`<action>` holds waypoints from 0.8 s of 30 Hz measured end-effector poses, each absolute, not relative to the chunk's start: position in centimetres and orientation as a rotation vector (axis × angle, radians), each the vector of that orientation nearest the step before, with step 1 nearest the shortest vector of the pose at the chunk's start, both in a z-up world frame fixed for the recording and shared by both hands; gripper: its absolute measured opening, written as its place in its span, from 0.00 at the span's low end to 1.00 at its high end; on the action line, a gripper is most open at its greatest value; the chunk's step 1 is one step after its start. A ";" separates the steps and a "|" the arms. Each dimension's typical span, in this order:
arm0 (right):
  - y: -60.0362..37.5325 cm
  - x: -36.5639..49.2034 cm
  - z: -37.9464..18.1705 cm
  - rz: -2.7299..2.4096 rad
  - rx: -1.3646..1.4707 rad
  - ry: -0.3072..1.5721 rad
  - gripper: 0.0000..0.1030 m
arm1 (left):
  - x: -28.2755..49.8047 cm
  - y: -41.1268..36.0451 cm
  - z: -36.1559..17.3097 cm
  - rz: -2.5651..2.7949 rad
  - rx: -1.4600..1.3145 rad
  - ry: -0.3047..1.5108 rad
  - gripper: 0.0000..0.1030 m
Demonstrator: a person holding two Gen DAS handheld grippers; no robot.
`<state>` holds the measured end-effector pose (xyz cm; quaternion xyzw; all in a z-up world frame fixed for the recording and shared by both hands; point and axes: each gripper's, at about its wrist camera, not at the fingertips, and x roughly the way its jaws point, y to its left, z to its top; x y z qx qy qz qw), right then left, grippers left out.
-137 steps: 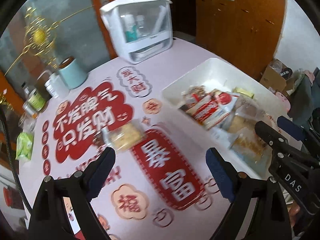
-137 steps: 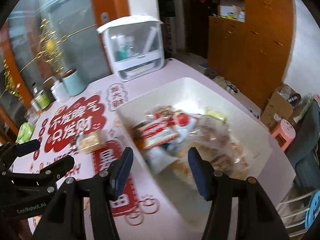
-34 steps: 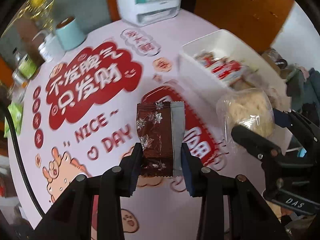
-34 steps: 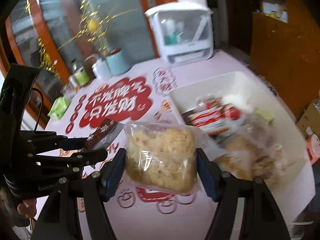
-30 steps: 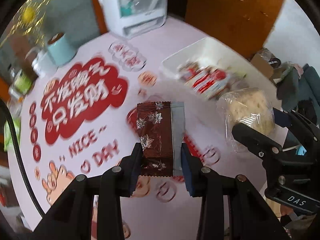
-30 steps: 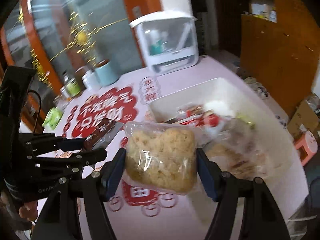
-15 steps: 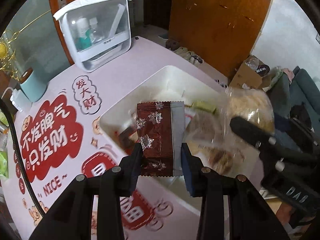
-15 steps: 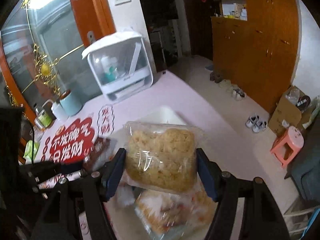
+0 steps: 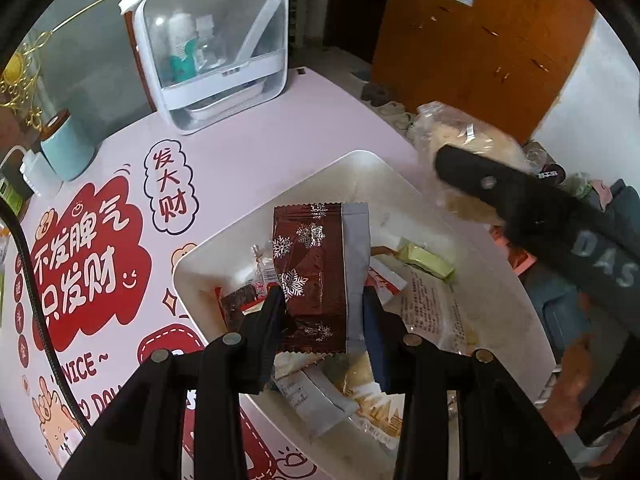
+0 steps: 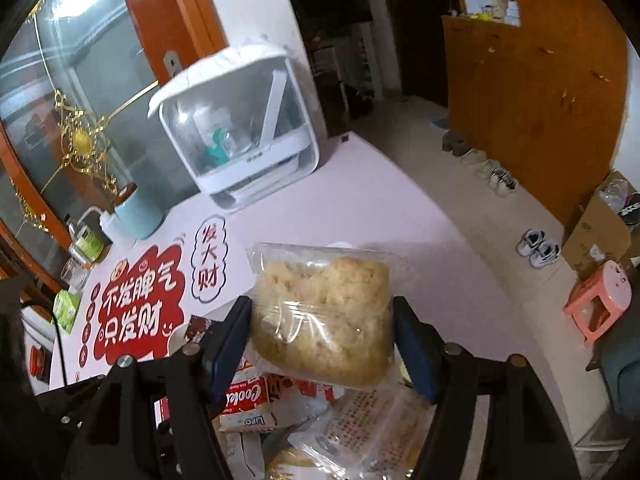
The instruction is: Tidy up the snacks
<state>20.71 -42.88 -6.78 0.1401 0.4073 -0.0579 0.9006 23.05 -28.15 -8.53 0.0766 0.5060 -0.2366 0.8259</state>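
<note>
Orange wooden cabinets (image 10: 540, 92) line the far wall; pale tiled floor (image 10: 448, 184); pink stool (image 10: 600, 300) at right.

bin (image 9: 188, 268) crowded – far corner free

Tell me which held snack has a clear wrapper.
The rice cake between the fingers of the right gripper, whose jaws are opening: its puffed contents show through the film. The left gripper holds a brown packet, opaque foil with snowflakes.
</note>
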 end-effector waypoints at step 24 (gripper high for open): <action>-41.0 18.4 -8.0 -0.038 0.294 0.921 0.83 | 18.7 -24.4 -8.3 -0.417 0.101 1.092 0.93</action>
